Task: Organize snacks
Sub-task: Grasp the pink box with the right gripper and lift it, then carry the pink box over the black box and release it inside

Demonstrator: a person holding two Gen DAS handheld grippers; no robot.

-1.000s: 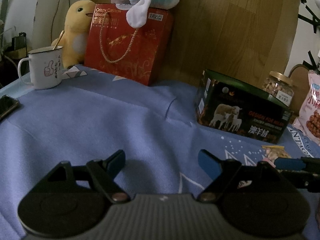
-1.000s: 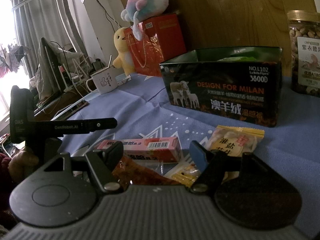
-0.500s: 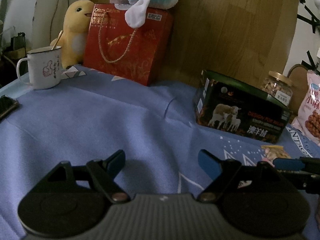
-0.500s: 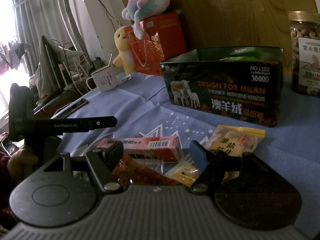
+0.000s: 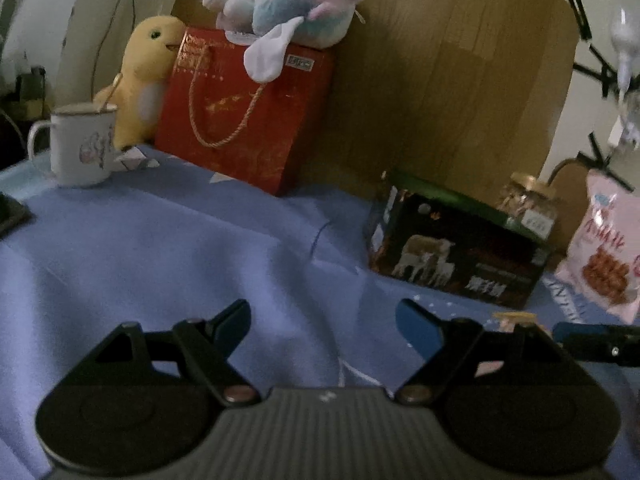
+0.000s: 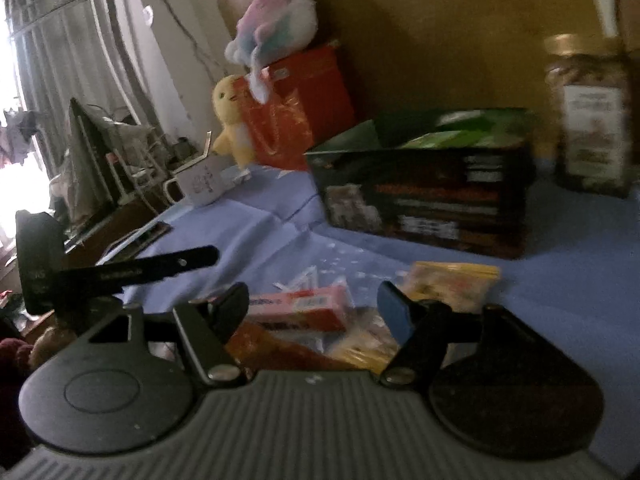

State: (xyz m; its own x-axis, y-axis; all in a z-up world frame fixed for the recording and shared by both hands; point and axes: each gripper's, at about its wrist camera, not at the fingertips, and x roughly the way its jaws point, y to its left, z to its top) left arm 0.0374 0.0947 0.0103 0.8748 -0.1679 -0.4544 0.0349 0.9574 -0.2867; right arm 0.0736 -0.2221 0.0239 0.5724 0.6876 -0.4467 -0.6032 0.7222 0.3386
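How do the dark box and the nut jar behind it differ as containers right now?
The dark box is open-topped, with green packets showing inside; the nut jar is capped with a gold lid. The box is low, wide and opaque; the jar is tall, narrow and see-through. Both stand upright on the blue cloth by the wooden board.

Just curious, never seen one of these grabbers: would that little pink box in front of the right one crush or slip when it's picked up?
The pink box looks like thin cardboard with flat sides, so it probably stays stiff and grips easily. It seems small and likely light. It lies partly on crinkly wrappers, so it may slide a bit as the right gripper, jaws now closing, nudges it.
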